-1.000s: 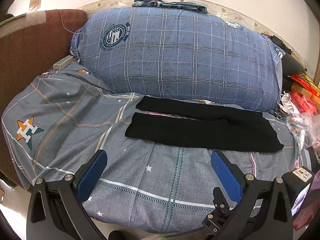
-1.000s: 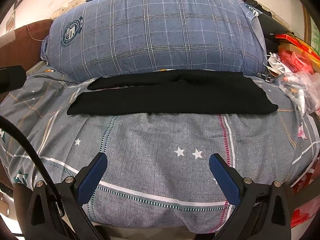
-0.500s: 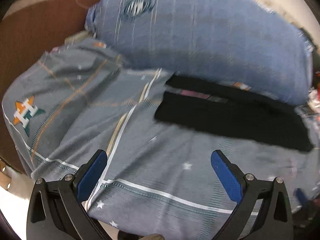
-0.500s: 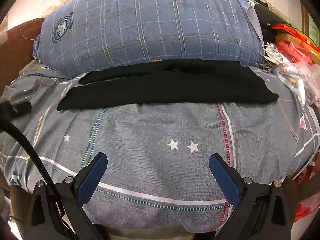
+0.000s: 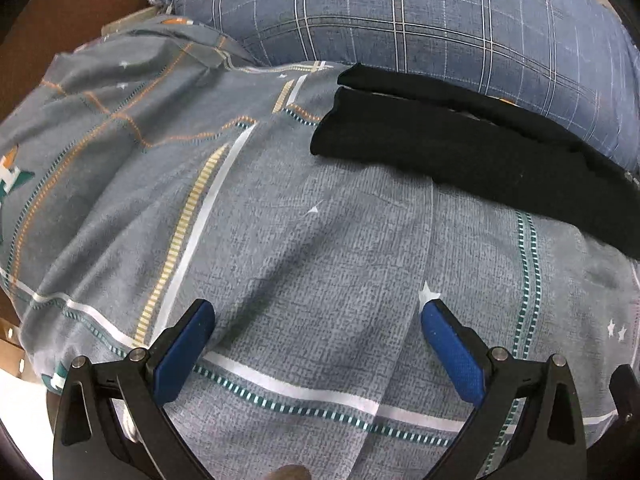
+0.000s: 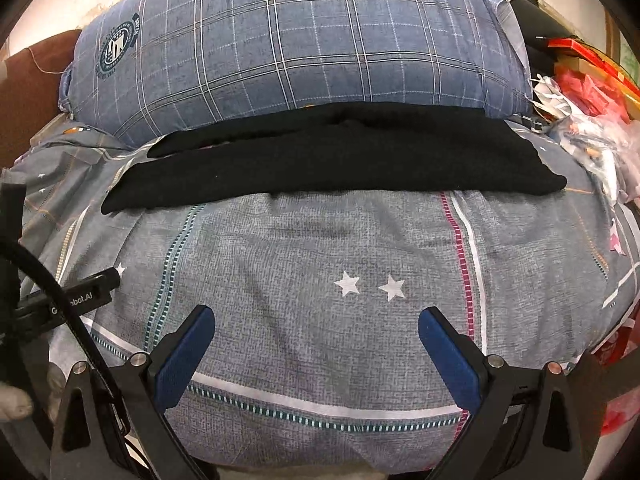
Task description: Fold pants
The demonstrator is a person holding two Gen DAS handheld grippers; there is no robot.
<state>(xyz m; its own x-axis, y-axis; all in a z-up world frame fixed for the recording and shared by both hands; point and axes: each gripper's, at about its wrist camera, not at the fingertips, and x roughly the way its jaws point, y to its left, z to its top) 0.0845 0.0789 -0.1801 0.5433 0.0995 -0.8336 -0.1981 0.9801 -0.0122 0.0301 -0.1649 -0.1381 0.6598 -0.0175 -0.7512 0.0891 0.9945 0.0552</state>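
Black pants (image 5: 460, 148) lie flat across the grey patterned bedspread (image 5: 320, 264), legs side by side with their cuffs to the left, against a big blue plaid pillow. In the right wrist view the pants (image 6: 340, 160) stretch across the middle, waist end at the right. My left gripper (image 5: 318, 316) is open over bare bedspread, short of the cuffs. Likewise open and holding nothing, my right gripper (image 6: 316, 320) hovers above the bedspread (image 6: 320, 260) in front of the pants. The left gripper's body (image 6: 60, 300) shows at the right view's left edge.
The blue plaid pillow (image 6: 296, 48) rises directly behind the pants. A brown headboard (image 5: 60, 20) stands at the left. Red packets and plastic bags (image 6: 588, 120) pile up at the right. The bed's near edge drops off just below both grippers.
My left gripper has swung left and moved in over the bed, so the pant cuffs now sit upper right in its view. The right gripper has edged closer to the pants.
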